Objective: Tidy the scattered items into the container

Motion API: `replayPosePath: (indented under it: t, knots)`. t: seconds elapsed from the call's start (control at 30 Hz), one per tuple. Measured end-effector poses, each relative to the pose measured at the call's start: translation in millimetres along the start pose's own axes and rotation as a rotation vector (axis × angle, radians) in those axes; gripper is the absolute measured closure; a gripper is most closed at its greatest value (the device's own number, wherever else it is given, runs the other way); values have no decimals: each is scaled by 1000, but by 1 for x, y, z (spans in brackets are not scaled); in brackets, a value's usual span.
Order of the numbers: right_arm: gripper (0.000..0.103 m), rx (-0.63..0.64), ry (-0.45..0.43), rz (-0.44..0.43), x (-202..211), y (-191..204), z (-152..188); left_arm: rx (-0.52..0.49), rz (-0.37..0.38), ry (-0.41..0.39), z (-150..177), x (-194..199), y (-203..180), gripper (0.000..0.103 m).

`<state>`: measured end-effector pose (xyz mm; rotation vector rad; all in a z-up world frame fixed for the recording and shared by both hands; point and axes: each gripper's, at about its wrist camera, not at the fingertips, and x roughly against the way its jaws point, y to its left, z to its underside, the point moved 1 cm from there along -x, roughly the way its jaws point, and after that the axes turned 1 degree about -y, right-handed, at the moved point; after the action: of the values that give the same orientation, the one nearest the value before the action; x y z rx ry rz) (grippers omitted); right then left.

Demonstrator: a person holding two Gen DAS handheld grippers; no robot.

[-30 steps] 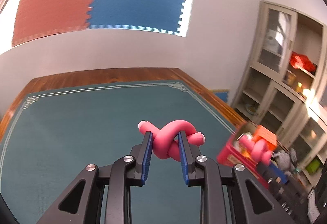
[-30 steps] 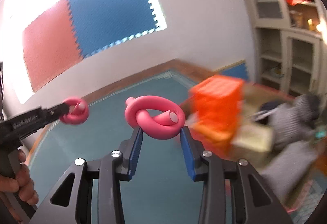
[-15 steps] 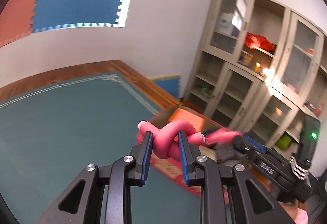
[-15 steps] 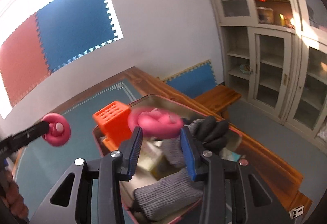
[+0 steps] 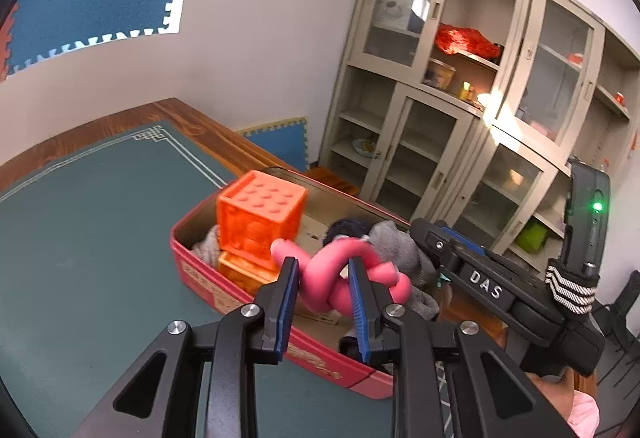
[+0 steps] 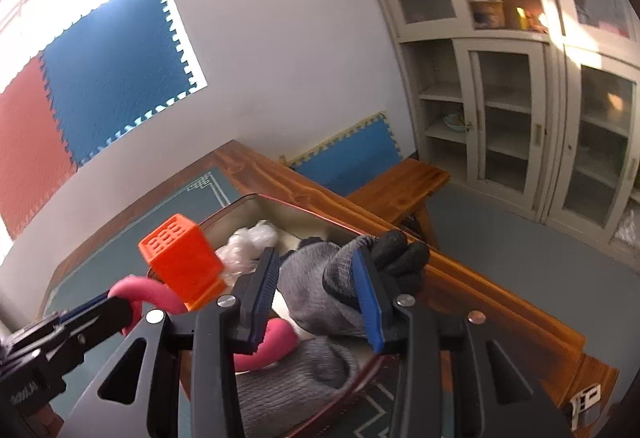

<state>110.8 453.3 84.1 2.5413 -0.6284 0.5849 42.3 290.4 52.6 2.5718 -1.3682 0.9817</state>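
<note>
A red tin box [image 5: 240,296] stands on the green table mat; it holds an orange cube [image 5: 260,222] and grey gloves [image 5: 400,250]. My left gripper [image 5: 322,292] is shut on a pink knotted tube [image 5: 332,278] and holds it above the box's near rim. In the right wrist view my right gripper [image 6: 320,288] is open and empty above the box [image 6: 236,206], over a grey glove [image 6: 316,290]. A second pink knotted tube [image 6: 276,346] lies in the box below its left finger. The left gripper's pink tube [image 6: 136,290] shows at the left.
The box sits near the table's right wooden edge [image 6: 480,286]. A wooden bench [image 6: 396,182] and glass-door cabinets [image 5: 460,98] stand beyond it. White plastic wrap [image 6: 248,242] lies at the box's far end. Green mat [image 5: 80,238] stretches to the left.
My right gripper has opened and let its pink tube drop into the box. My left gripper has swung right with its pink tube to above the box.
</note>
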Motion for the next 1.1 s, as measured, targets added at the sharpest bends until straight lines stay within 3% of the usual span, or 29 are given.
replayPosePath:
  t: [0.27, 0.5, 0.7, 0.77, 0.8, 0.83, 0.87, 1.1]
  knots:
    - [61, -19, -22, 38, 9, -8, 2, -9, 43, 44, 5, -11, -6, 77]
    - [61, 19, -39, 33, 19, 4, 5, 58, 33, -10, -10, 11, 17, 77]
    - [60, 15, -39, 20, 21, 9, 7, 121, -23, -39, -18, 25, 43, 76]
    - [49, 13, -41, 16, 22, 12, 9, 148, -69, -49, -18, 28, 51, 43]
    - [43, 12, -43, 14, 23, 14, 10, 166, -101, -70, -18, 32, 55, 11]
    - [31, 14, -47, 13, 24, 16, 11, 184, -133, -95, -17, 36, 58, 2]
    - [23, 19, -57, 14, 26, 19, 12, 198, -167, -126, -17, 41, 61, 2]
    - [21, 58, -67, 6, 34, 31, 14, 208, -181, -132, -16, 51, 65, 2]
